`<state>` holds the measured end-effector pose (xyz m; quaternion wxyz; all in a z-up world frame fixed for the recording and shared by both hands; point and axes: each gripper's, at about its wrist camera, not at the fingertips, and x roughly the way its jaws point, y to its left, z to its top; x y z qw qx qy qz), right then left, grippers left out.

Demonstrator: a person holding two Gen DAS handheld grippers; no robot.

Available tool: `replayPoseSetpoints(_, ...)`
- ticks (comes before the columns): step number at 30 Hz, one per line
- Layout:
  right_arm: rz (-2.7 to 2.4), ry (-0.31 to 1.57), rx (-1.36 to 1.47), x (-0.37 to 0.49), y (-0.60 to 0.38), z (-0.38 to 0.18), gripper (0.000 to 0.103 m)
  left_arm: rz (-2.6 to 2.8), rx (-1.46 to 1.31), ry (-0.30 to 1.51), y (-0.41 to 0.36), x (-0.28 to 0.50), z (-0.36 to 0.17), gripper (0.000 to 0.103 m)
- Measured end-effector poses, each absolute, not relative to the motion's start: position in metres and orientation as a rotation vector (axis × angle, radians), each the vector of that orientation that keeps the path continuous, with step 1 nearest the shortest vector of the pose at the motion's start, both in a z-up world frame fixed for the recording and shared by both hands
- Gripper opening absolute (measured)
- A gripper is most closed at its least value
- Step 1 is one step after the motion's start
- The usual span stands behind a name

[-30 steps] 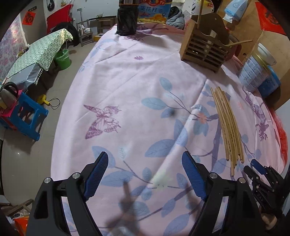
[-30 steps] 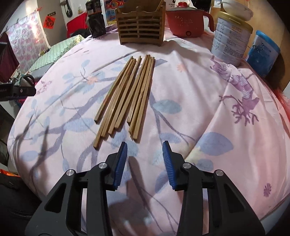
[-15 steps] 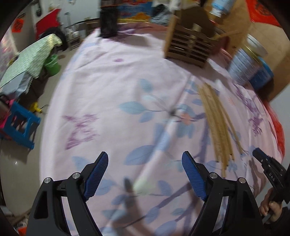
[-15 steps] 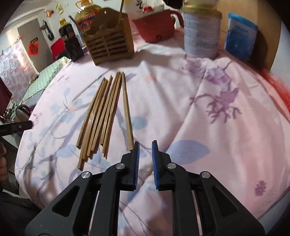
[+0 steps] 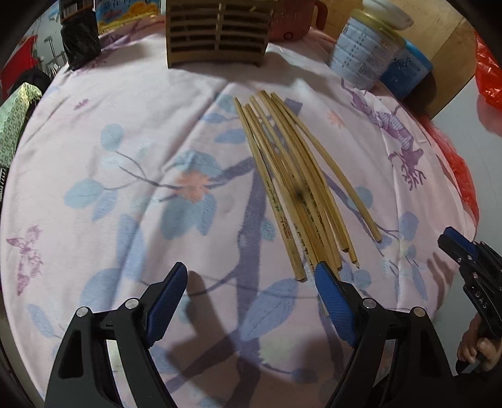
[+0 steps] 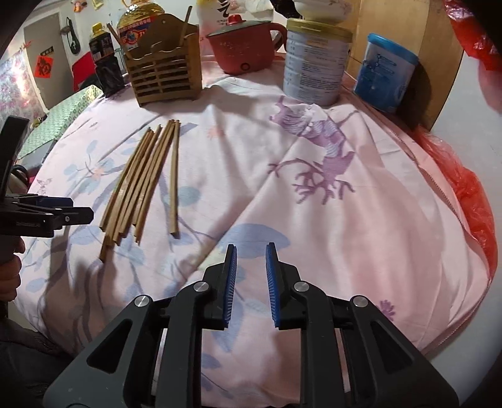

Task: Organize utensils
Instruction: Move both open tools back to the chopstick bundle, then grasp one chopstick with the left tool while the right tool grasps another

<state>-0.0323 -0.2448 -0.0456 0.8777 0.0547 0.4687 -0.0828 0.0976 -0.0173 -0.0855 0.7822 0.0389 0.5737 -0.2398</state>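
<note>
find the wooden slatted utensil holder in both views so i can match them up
Left wrist view: the wooden slatted utensil holder stands at the top centre, cut off by the frame edge, beyond the far ends of the chopsticks.
Right wrist view: it stands at upper left, whole, with sticks poking out of its top.
Shared landmark: the red pot just right of the holder in both.
</note>
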Motion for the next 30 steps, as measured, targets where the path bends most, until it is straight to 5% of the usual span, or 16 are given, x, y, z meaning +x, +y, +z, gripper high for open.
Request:
replayPoseSetpoints(15,-0.095,0.97,0.096,-0.017,-0.239,-0.048,0.025,-0.244,0.181,1.242,0.002,0.114,-0.095,0.087)
replayPoseSetpoints(20,0.017,0.974,0.087,0.002,-0.217,-0.056,0.026,-0.247,0.066,1.246,0.039,0.111,-0.087,0.064)
replayPoseSetpoints(27,0.041,0.97,0.045,0.005,-0.21,-0.054,0.026,-0.355,0.053,1.21,0.02,0.107,-0.084,0.051)
replayPoseSetpoints(30,-0.001,0.972,0.06,-0.001,-0.223,-0.053,0.026,-0.373,0.062,1.169,0.012,0.104,-0.083,0.029)
